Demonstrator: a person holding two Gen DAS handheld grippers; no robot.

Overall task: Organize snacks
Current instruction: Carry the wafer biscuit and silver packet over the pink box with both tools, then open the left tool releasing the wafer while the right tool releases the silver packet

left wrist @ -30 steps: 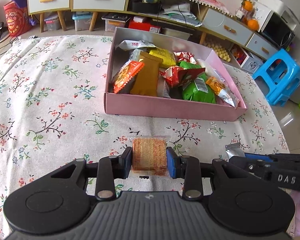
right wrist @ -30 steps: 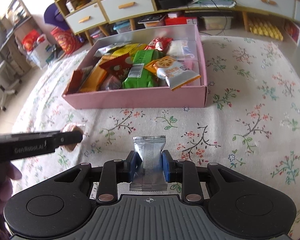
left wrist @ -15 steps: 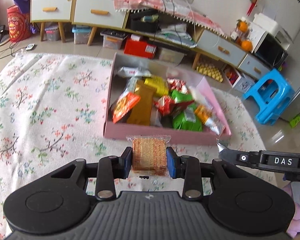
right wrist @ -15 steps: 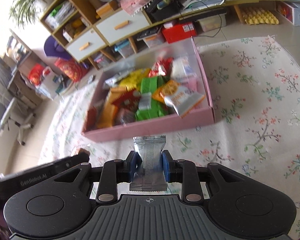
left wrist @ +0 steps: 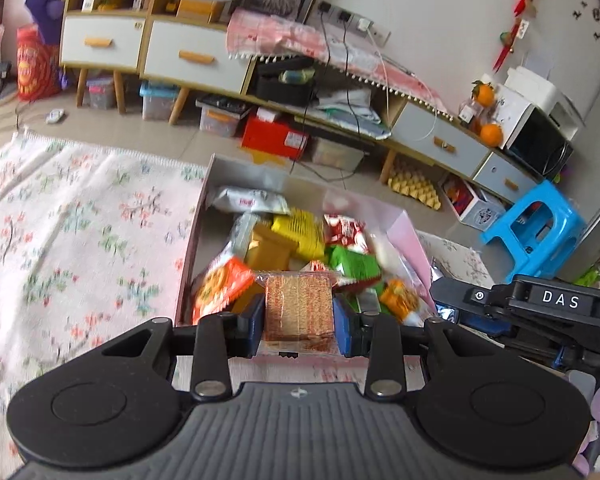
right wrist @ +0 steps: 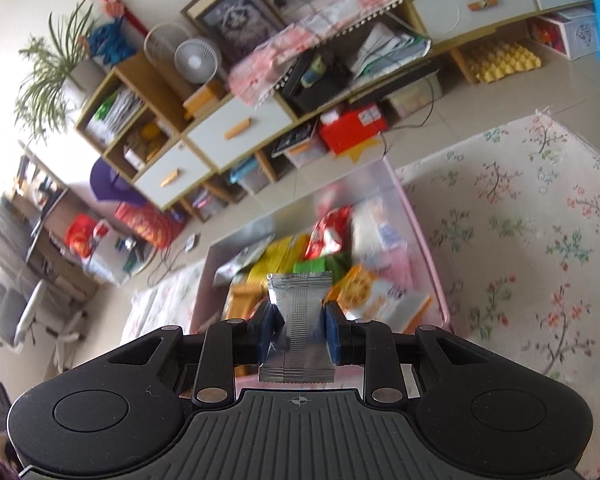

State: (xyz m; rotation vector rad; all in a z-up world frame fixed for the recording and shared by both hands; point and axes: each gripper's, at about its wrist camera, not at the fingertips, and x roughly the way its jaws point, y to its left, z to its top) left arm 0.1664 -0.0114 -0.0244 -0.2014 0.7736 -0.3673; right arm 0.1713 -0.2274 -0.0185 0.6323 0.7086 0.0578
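the pink box [left wrist: 410,236] on the floral table [left wrist: 72,240] is already heaped with packets; the left tool [left wrist: 299,314] grips an orange wafer pack [left wrist: 299,308] and the right tool [right wrist: 298,330] a silver packet [right wrist: 299,320], both above the box, not yet dropped in

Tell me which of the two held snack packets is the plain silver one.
The silver foil packet in the right gripper. The left gripper holds a clear-wrapped orange-brown cracker packet instead.

Blue stool [left wrist: 534,224], fan [right wrist: 196,61], floral cloth [right wrist: 540,216]
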